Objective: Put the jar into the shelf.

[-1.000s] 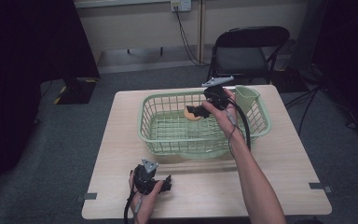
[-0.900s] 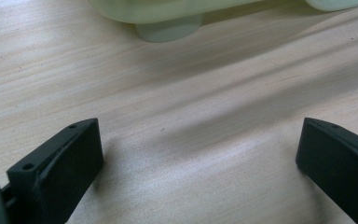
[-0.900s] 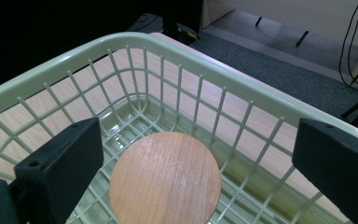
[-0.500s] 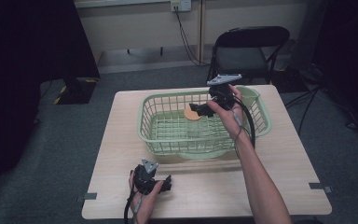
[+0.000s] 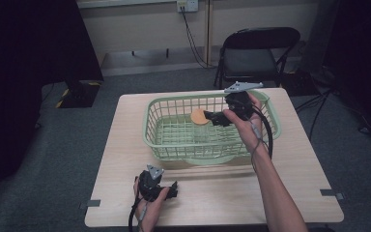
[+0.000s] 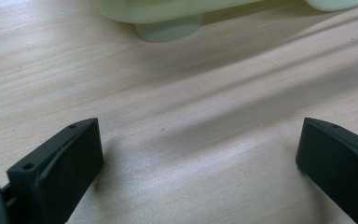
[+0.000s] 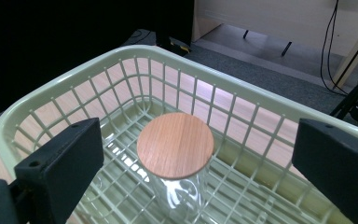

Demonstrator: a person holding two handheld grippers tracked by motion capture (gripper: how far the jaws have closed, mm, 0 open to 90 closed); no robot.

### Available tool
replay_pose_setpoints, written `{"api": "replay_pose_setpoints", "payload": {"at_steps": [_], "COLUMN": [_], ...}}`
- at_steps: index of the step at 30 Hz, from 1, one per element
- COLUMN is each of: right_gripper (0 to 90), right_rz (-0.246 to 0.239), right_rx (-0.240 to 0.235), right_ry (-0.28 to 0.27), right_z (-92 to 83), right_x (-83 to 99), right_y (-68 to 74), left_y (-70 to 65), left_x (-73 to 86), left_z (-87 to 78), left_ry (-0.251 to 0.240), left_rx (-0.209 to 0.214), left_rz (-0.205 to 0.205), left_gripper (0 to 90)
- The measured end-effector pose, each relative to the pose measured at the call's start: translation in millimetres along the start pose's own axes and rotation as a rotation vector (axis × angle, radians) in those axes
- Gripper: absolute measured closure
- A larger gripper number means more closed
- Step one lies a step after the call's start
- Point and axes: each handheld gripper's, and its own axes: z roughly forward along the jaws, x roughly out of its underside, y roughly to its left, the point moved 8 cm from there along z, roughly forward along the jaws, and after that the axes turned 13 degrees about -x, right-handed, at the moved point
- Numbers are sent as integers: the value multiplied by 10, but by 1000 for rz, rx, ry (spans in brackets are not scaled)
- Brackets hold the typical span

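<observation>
Light: overhead, even on table (image 5: pixel 212 203); room edges dark | Shadows: soft, under basket (image 5: pixel 159 140) and along jaws in left gripper view | Glare: faint sheen on jar (image 7: pixel 179 196) glass | Focus: high view soft, grainy; gripper views sharp mid-frame, jaws slightly blurred.

Counter (image 5: pixel 125 145): pale wood grain, rectangular, with dark tape tabs at its near left and right edges.
Folding chair (image 5: pixel 258 53): black, standing on the floor just beyond the counter's far right corner, seat facing the counter.
Wall socket (image 5: pixel 185 5): on the far wall, at the top of the high view.
Cable (image 5: pixel 193 41): black, hanging from the socket down to the floor.
Floor (image 5: pixel 53 159): grey carpet around the counter.
</observation>
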Motion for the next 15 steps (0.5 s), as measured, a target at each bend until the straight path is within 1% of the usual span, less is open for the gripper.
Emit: {"api": "replay_pose_setpoints", "payload": {"at_steps": [7, 13, 15], "right_gripper": [12, 14, 15], "right_rz": [-4, 11, 22], "right_rx": [34, 40, 54], "right_ry": [-33, -66, -53], "right_z": [-200, -340, -372], "right_x": [36, 105, 147], "right_y": [18, 64, 71], "left_y": [0, 0, 0], "left_x": [0, 0, 0], "left_z": [0, 0, 0], "left_ry": [0, 0, 0], "left_rx": [0, 0, 0], "left_rz": [0, -1, 0], "left_gripper": [4, 4, 4]}}
